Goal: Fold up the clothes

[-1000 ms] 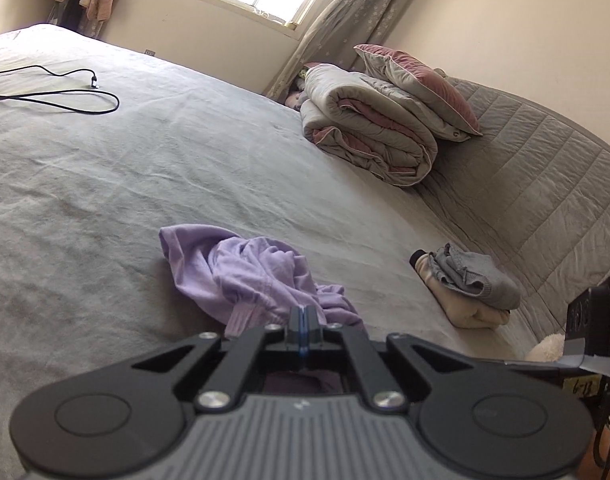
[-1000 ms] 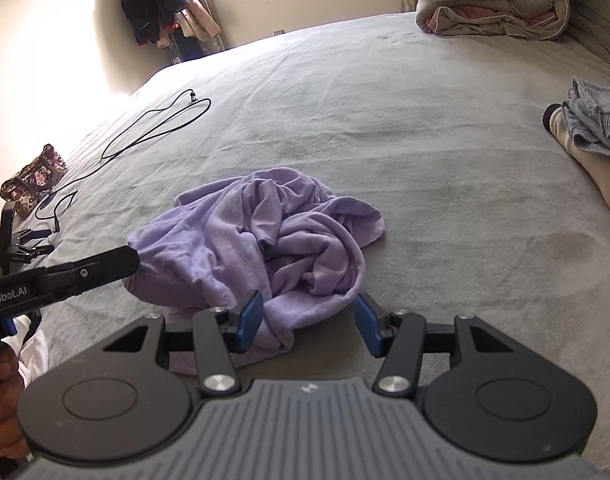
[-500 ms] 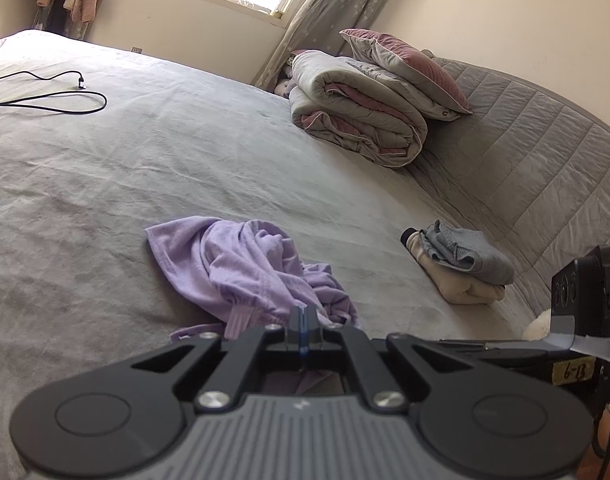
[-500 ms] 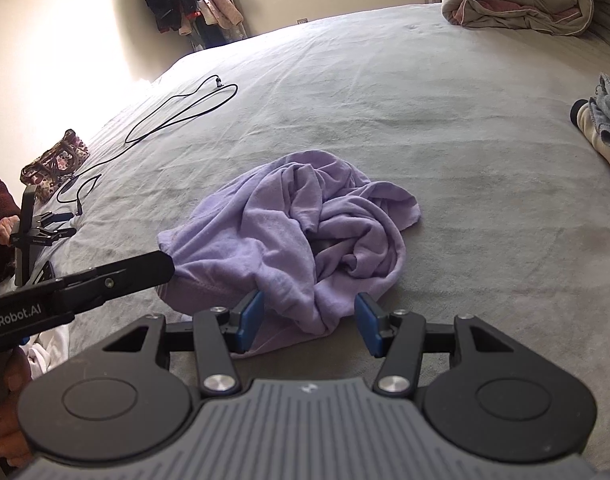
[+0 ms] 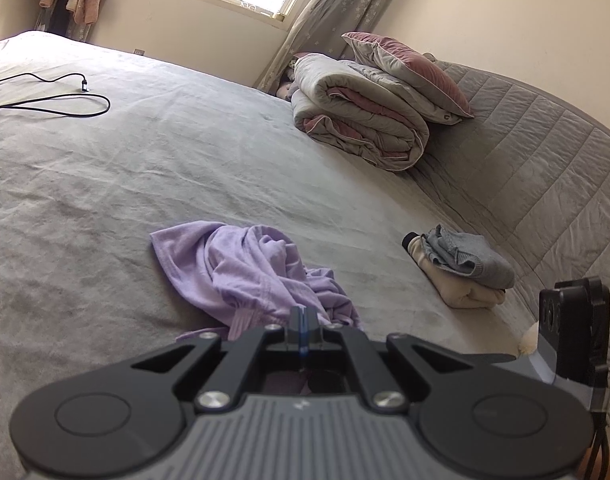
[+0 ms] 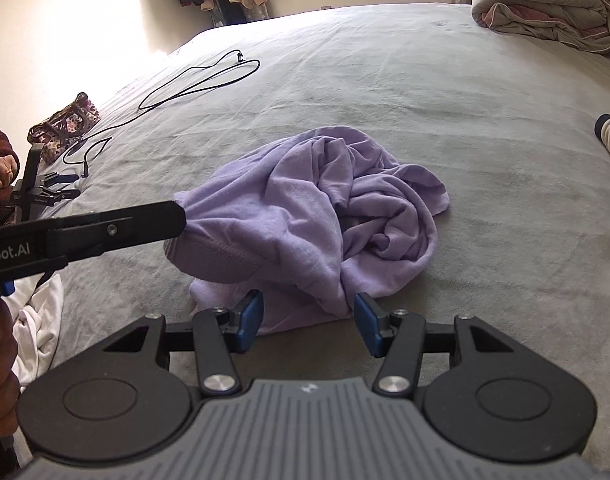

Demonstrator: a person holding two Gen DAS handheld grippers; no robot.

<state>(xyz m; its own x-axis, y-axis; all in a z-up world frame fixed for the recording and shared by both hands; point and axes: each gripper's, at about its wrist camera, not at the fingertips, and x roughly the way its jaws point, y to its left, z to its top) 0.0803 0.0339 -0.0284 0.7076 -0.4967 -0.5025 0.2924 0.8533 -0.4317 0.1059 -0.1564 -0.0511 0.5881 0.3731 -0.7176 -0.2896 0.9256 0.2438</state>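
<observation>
Through the left wrist view, our left gripper [image 5: 301,322] has its jaws pressed together on a hem of the crumpled lavender shirt [image 5: 245,272], a soft jersey heap just ahead on the grey, faintly wrinkled bedspread [image 5: 145,168]. Ahead to the right sit a small folded stack of clothes [image 5: 461,270] and a rolled quilted duvet [image 5: 361,120]. Through the right wrist view, our right gripper [image 6: 307,322] stands open, its blue pads [image 6: 251,320] flanking the shirt's near edge without pressing it; a thin black cable [image 6: 201,80] loops far ahead to the left.
</observation>
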